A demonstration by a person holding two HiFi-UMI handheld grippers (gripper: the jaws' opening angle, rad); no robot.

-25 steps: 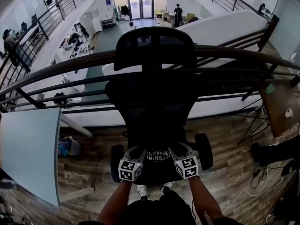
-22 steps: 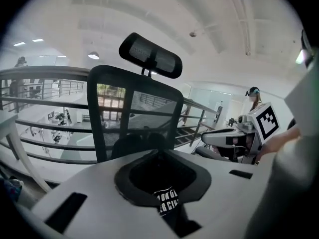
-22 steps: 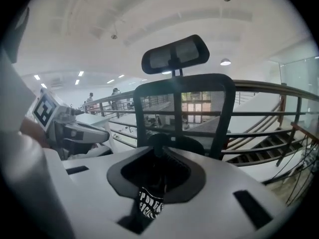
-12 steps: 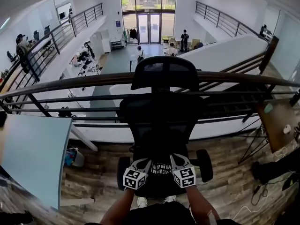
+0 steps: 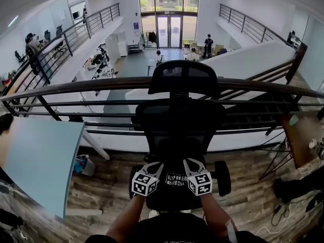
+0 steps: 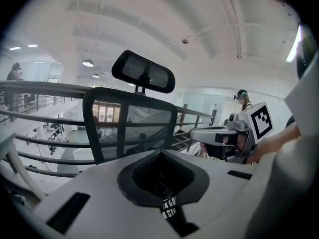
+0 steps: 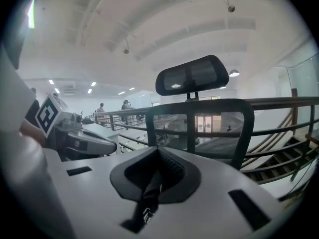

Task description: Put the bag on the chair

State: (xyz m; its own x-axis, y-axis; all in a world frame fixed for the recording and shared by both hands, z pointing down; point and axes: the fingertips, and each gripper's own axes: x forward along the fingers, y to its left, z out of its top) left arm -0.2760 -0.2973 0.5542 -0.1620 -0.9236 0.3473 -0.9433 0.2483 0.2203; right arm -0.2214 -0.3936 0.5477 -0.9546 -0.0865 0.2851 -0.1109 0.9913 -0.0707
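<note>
A black mesh office chair [image 5: 179,115] with a headrest stands in front of me, facing me, against a railing. Low over its seat [image 5: 174,202] hangs a black bag [image 5: 171,181] with white print, between my two grippers. My left gripper [image 5: 153,167] is shut on a black printed strap [image 6: 168,206] of the bag. The right gripper [image 5: 189,164] is shut on another black strap [image 7: 148,203]. In the left gripper view the chair back [image 6: 130,128] rises just beyond the left gripper [image 6: 160,176]. The right gripper view shows the chair back [image 7: 199,128] beyond the right gripper [image 7: 157,171].
A dark metal railing [image 5: 76,85] runs across behind the chair, with an open atrium and people far below. A pale blue tabletop [image 5: 38,161] lies at the left, a wooden desk [image 5: 304,140] at the right. The chair's armrest pad [image 5: 221,177] sits beside the right gripper.
The head view has tilted up, showing more of the atrium. Both grippers stay over the seat with the bag between them and have drawn slightly closer together.
</note>
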